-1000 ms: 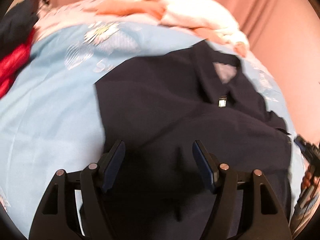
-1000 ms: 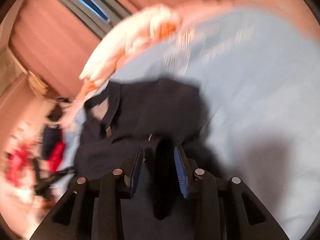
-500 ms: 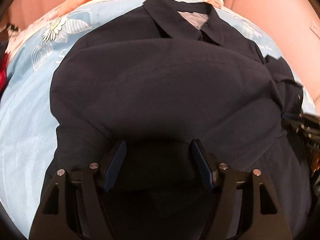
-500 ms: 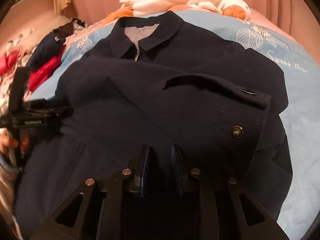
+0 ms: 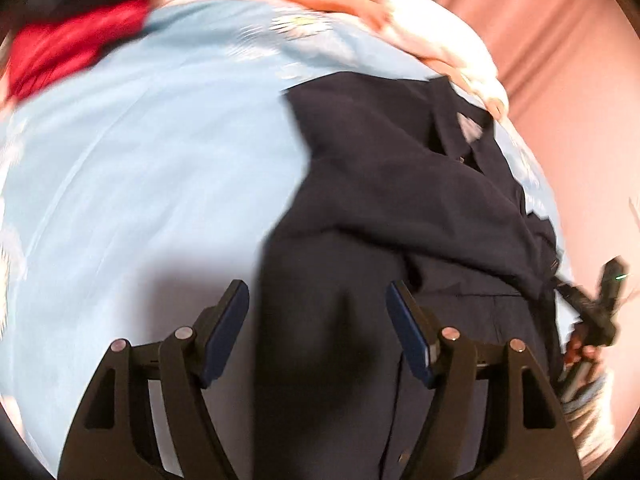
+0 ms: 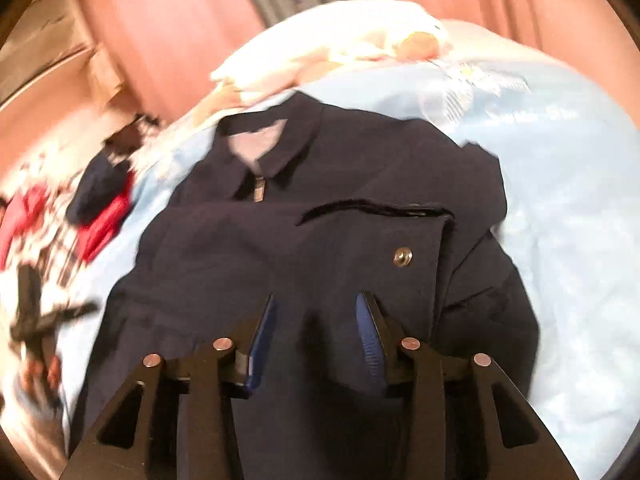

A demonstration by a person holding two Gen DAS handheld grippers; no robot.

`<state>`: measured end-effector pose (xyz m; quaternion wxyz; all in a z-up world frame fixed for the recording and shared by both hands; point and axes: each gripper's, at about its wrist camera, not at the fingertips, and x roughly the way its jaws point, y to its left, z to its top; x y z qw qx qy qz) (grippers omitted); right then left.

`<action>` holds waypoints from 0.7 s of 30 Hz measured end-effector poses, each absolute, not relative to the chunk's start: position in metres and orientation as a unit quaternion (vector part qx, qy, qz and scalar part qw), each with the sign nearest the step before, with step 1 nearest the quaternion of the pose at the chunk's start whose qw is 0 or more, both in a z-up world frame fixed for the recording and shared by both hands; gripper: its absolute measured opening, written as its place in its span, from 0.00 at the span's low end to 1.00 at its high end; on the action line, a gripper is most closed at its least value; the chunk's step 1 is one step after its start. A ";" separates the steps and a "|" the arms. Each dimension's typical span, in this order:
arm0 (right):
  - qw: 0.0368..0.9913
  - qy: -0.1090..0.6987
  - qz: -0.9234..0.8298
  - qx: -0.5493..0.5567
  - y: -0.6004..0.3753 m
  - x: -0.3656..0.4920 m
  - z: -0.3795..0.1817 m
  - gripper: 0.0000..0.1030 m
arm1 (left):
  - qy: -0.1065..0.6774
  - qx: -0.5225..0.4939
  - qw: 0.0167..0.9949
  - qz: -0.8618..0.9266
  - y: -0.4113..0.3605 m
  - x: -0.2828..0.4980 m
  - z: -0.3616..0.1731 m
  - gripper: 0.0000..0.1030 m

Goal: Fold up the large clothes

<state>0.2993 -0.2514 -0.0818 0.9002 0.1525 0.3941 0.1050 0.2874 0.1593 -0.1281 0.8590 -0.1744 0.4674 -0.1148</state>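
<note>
Both grippers are angling down over the dark matte jacket (image 6: 320,220) lying on the pale blue bed (image 5: 140,180). Left gripper (image 5: 318,320) jaws are standing open; right gripper (image 6: 316,332) jaws are opening, gripping nothing.

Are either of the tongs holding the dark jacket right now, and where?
Neither. The left tongs hang open over the jacket; the right tongs are opening above it.

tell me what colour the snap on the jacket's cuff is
Brass-gold, on the dark navy jacket; the snap shows best in the right wrist view.
</note>
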 end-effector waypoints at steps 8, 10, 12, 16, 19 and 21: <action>0.880 0.411 0.123 0.204 -0.253 0.273 -0.064 0.41 | 0.479 -0.239 0.836 -0.122 0.190 0.225 -0.129 0.76; 0.882 0.404 0.127 0.207 -0.261 0.244 -0.054 0.51 | 0.476 -0.249 0.833 -0.135 0.189 0.207 -0.125 0.82; 0.883 0.397 0.130 0.212 -0.273 0.216 -0.053 0.57 | 0.473 -0.258 0.831 -0.141 0.194 0.188 -0.126 0.83; 0.877 0.414 0.101 0.224 -0.307 0.160 -0.069 0.57 | 0.484 -0.273 0.818 -0.149 0.198 0.152 -0.137 0.83; 0.860 0.436 0.090 0.249 -0.327 0.133 -0.089 0.57 | 0.497 -0.281 0.804 -0.163 0.191 0.135 -0.147 0.83; 0.852 0.444 0.087 0.262 -0.332 0.119 -0.100 0.57 | 0.502 -0.276 0.803 -0.166 0.186 0.126 -0.150 0.83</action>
